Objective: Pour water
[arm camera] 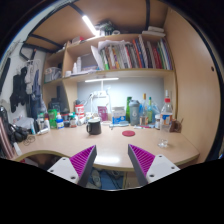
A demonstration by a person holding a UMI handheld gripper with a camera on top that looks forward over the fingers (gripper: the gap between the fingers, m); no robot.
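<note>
You were working in a lived-in study corner, most likely a student's or home room. A pale wooden desk (105, 148) curved along the wall, and above it a wooden shelf (120, 72) was packed with upright books (130, 54). A strip lamp (101, 80) glowed under that shelf and a ceiling light (89, 24) shone overhead. Bottles (147, 112), jars and a dark mug (94, 126) crowded the back of the desk, and dark bags or clothes (20, 88) hung off to one side.
</note>
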